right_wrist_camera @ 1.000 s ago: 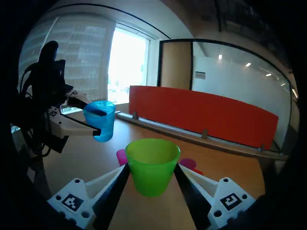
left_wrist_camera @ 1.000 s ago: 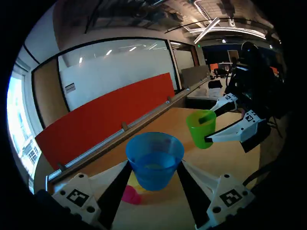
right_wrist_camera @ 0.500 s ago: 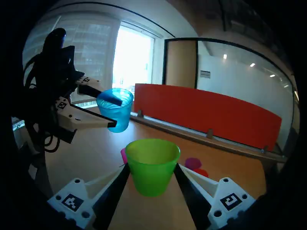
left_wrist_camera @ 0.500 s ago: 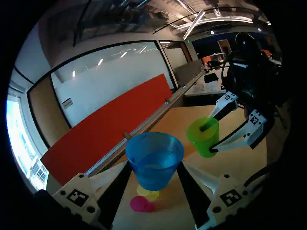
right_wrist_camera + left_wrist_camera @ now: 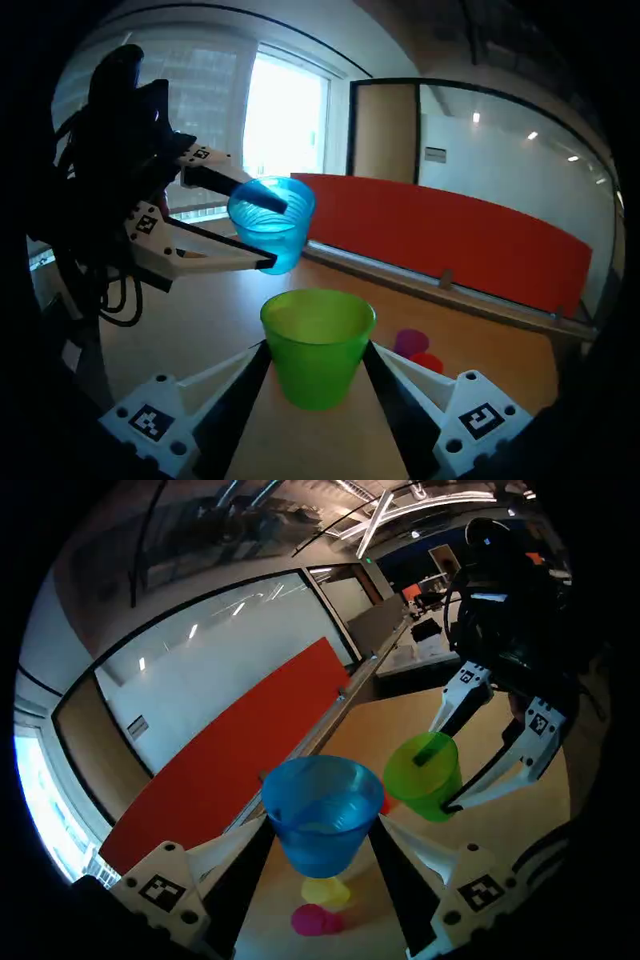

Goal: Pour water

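Blue cup (image 5: pixel 318 852), translucent, with water (image 5: pixel 330 816) in its lower part, held by the left gripper (image 5: pixel 322 822): the jaws are closed to the cup's width, one finger pressing on each side of the wall. The cup is clear of the bench (image 5: pixel 192 320) and tilted. In the right gripper view its mouth leans toward the green cup (image 5: pixel 318 356), and it hangs above and to the left of that cup's rim, the two cups apart. The green cup stands upright, clamped in the right gripper (image 5: pixel 316 346), whose jaws are likewise closed against its sides below the rim. In the left gripper view the right gripper appears farther off, to the right of the blue cup, carrying the green cup near it; a dark finger pad shows through the green wall. On the bench beneath the blue cup lie a yellow cup (image 5: pixel 326 890) and a pink cup (image 5: pixel 314 920), just beside each other. In the right gripper view a purple cup (image 5: pixel 410 342) and a red cup (image 5: pixel 430 362) sit close together to the right of the green cup. Behind the bench runs a red partition (image 5: pixel 480 240), with a bright window (image 5: pixel 284 136) to its left
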Available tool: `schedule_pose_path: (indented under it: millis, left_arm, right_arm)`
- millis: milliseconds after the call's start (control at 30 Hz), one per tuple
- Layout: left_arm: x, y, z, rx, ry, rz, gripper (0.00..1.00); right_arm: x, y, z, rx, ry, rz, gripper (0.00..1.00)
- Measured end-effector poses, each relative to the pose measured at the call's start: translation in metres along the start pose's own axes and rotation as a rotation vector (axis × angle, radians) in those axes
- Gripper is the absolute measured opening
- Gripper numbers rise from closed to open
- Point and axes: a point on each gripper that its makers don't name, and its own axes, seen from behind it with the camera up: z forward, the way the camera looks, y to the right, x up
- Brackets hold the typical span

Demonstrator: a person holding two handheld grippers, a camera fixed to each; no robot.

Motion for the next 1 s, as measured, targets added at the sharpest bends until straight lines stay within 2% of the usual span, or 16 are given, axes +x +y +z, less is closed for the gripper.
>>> schedule_pose_path:
  millis: [167,1000]
  left_arm:
    - [0.004,0.002,0.002,0.003,0.003,0.046,0.81]
    - [0.016,0.011,0.006,-0.004,0.022,0.144,0.81]
  right_arm:
    - [0.0,-0.001,-0.001,0.001,0.0,0.0,0.87]
    - [0.004,-0.012,-0.001,0.013,0.007,-0.006,0.87]
